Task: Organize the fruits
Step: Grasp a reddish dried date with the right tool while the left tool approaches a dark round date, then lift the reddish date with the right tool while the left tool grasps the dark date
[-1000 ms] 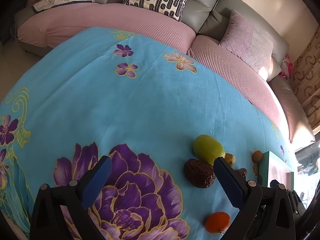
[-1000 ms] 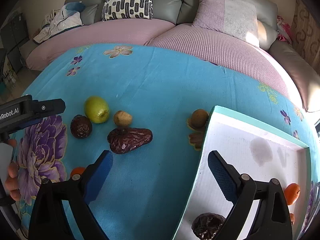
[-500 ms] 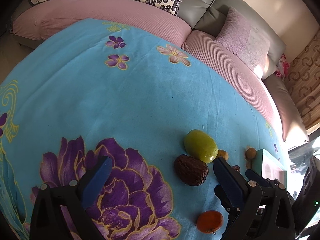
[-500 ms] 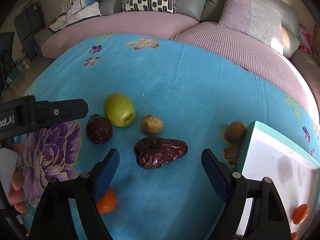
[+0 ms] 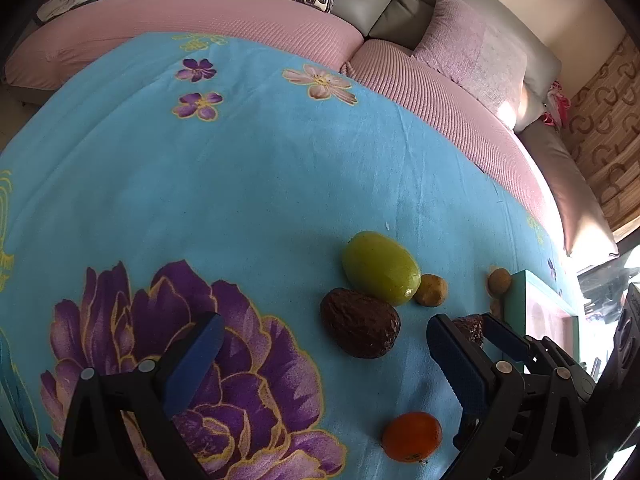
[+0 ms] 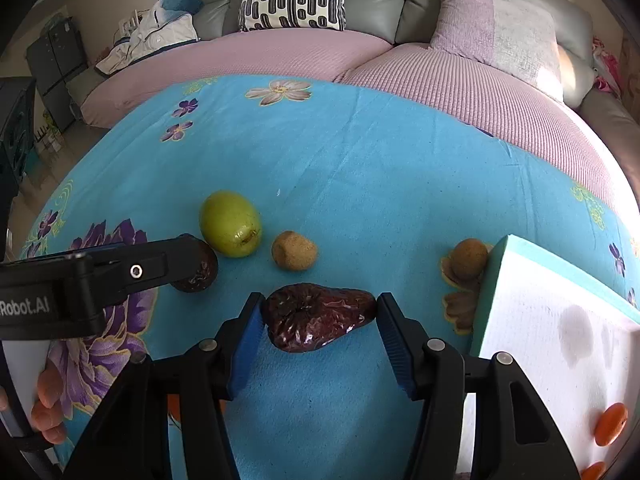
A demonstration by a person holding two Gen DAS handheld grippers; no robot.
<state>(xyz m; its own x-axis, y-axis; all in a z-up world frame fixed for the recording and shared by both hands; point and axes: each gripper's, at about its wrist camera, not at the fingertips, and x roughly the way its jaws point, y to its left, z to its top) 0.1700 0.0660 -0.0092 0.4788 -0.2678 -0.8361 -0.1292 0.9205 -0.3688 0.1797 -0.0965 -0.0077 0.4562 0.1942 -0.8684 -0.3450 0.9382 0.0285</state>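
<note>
Left wrist view: my left gripper (image 5: 320, 354) is spread wide, empty, over the round date (image 5: 359, 328).

Right wrist view: my right gripper (image 6: 319, 320) brackets the long date (image 6: 316, 316), not visibly clamped; its tapered end may slip before the tray (image 6: 496, 280).

**Fruit on the cloth**

Cloth (image 6: 360, 168): date (image 6: 316, 316) nearest, between the right gripper's (image 6: 318, 338) fingers. Behind it, nut (image 6: 294, 250); left of that, jujube (image 6: 230, 224). Tray (image 6: 532, 320) at right, kumquat (image 6: 610, 424) in it. Sofa (image 6: 280, 52) behind.
</note>
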